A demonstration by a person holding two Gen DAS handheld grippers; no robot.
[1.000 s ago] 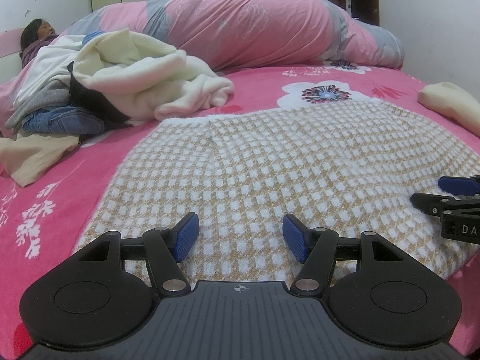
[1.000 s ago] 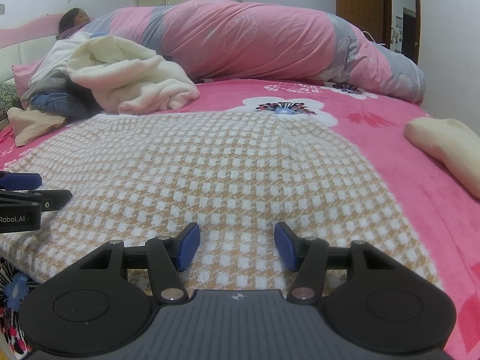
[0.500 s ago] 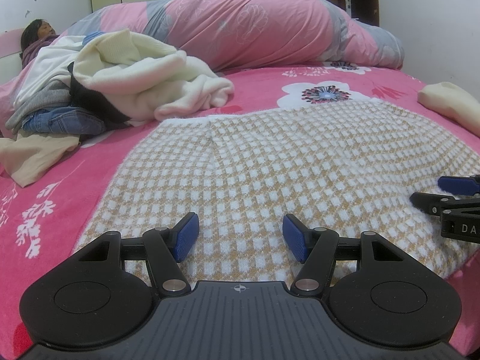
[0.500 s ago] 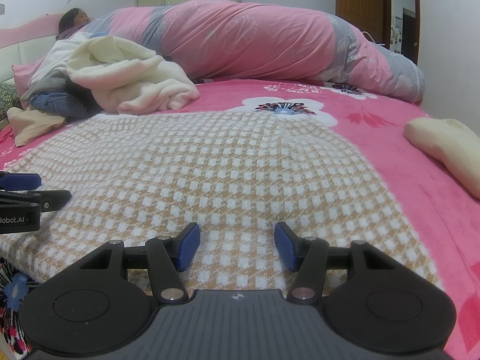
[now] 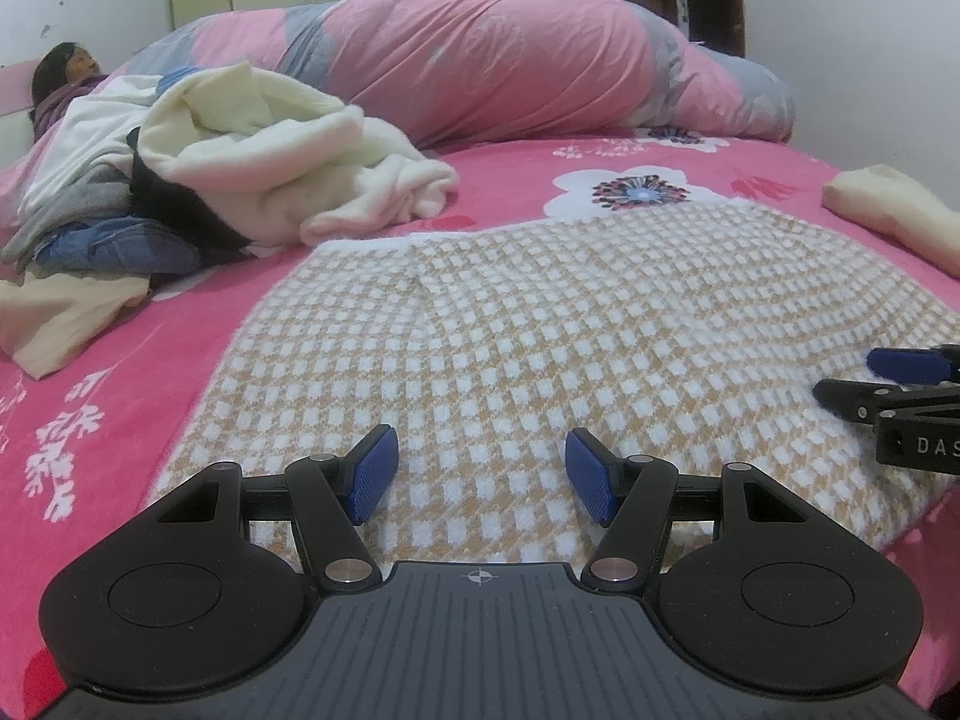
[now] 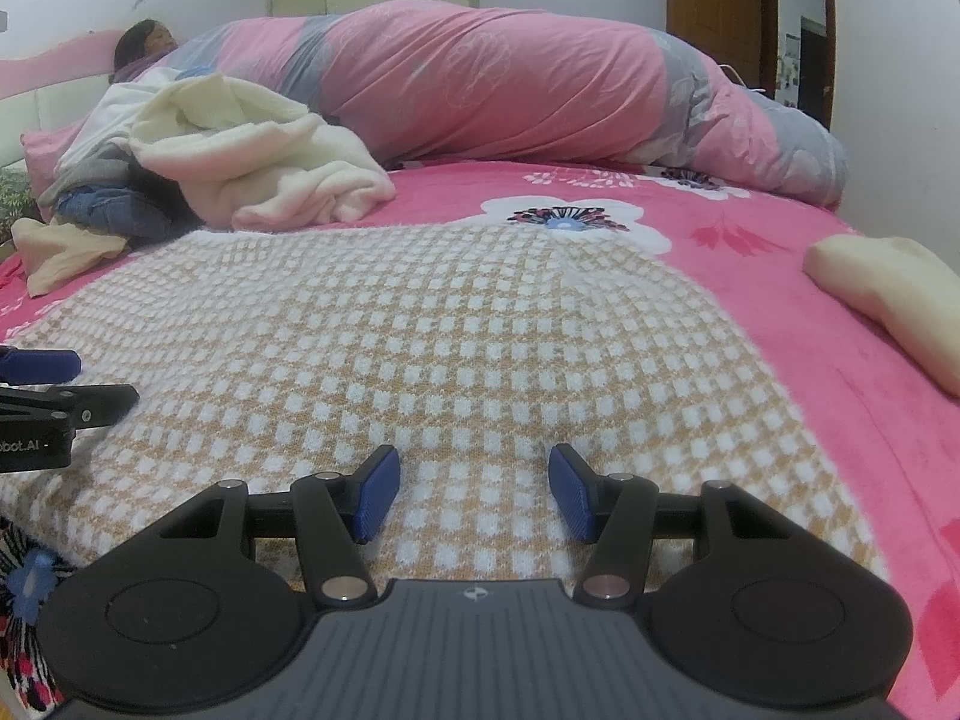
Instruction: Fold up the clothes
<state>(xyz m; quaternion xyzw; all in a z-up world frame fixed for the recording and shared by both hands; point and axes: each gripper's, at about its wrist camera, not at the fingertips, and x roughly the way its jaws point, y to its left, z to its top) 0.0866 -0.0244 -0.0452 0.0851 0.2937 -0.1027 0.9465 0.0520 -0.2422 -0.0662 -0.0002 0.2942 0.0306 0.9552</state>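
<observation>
A tan-and-white checked knit garment (image 5: 540,336) (image 6: 420,324) lies spread flat on the pink bed. My left gripper (image 5: 480,474) hovers over its near edge, open, with only cloth showing under the gap between the blue pads. My right gripper (image 6: 474,492) stands open the same way over the near edge further right. Each gripper shows at the edge of the other's view: the right one (image 5: 888,384) at the left wrist view's right side, the left one (image 6: 54,384) at the right wrist view's left side.
A heap of unfolded clothes (image 5: 228,162) (image 6: 240,174), cream, white, grey and denim, sits at the back left. A folded cream piece (image 5: 894,210) (image 6: 888,288) lies at the right. A rolled pink quilt (image 5: 510,60) crosses the back, with a person (image 5: 66,72) at the headboard.
</observation>
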